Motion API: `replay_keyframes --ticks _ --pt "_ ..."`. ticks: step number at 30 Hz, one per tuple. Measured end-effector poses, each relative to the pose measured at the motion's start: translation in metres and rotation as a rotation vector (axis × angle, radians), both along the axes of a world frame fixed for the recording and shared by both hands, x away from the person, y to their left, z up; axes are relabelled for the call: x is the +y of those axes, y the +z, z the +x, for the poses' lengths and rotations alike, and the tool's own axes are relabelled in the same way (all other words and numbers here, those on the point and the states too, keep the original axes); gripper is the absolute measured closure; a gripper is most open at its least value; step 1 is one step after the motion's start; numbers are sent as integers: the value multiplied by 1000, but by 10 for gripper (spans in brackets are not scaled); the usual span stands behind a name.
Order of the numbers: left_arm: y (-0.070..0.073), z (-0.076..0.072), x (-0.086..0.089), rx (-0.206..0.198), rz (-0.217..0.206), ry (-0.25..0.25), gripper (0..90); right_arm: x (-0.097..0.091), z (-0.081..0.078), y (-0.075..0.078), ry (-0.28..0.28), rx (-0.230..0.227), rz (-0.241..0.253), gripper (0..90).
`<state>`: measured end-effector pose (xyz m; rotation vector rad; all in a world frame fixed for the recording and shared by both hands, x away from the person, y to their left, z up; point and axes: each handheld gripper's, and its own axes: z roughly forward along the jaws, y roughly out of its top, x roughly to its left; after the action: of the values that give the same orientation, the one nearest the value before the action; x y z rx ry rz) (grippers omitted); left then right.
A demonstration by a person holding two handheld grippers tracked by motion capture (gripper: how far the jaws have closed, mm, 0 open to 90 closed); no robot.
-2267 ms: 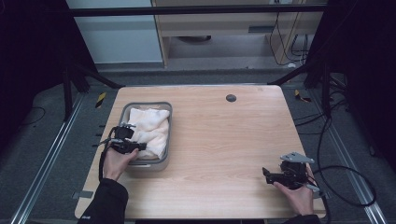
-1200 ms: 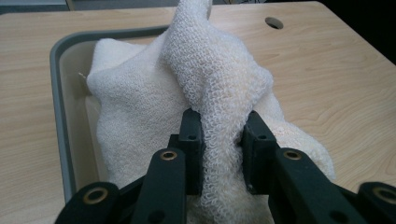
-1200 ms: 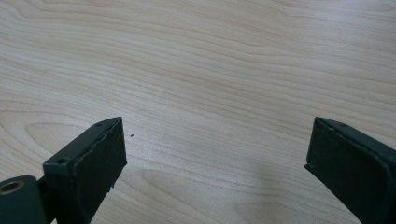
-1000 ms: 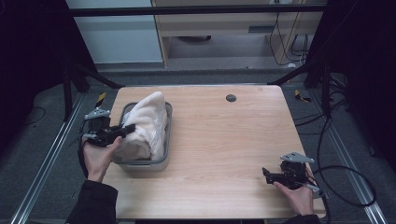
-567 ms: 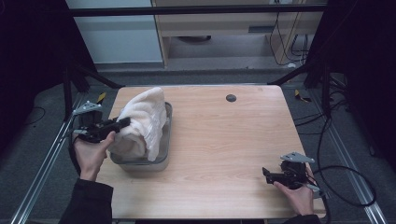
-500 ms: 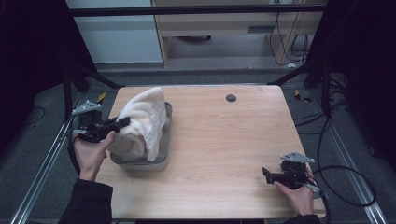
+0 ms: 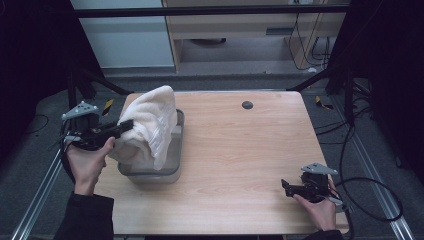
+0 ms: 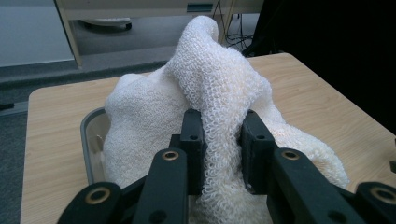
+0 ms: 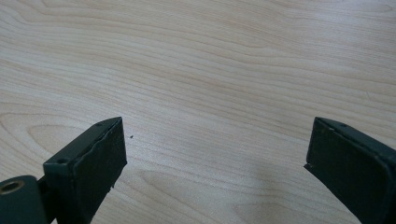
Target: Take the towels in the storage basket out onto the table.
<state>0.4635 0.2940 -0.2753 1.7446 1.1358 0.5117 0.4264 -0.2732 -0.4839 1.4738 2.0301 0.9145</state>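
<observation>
Table: a light wooden rectangular tabletop (image 7: 240, 150) on a metal frame, with a small round dark spot (image 7: 247, 105) near its far edge.
Tub: a clear grey rectangular plastic tub (image 7: 172, 170) stands on the left part of the table, near the left edge; its rim also shows in the left gripper view (image 8: 86, 135).
Towel: a white looped terry-cloth towel (image 7: 152, 122) is partly lifted out of the tub, its top bunched well above the rim while its lower folds hang down into the tub and over its front wall.
Left gripper: the black two-jaw left gripper (image 7: 125, 127), held in the person's left hand (image 7: 87, 162) at the table's left edge, is clamped on a fold of the towel (image 8: 219, 93); the cloth is pinched between both pads.
Right gripper: the black right gripper (image 7: 286, 186), held low at the near right corner of the table, has its jaws spread wide with only bare wood between them (image 9: 215, 154).
</observation>
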Motion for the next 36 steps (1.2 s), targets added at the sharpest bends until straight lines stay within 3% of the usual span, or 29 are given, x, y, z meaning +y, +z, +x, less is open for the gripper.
replay_keyframes --ticks 17,25,36 --pt "28 -12 -28 -71 -5 -83 737 0 -1 1 6 -14 6 60" --pt "33 -10 -50 -75 20 -123 737 0 -1 2 7 -15 11 62" --pt "35 -4 -81 -84 8 -183 736 -1 -1 2 10 -22 5 63"
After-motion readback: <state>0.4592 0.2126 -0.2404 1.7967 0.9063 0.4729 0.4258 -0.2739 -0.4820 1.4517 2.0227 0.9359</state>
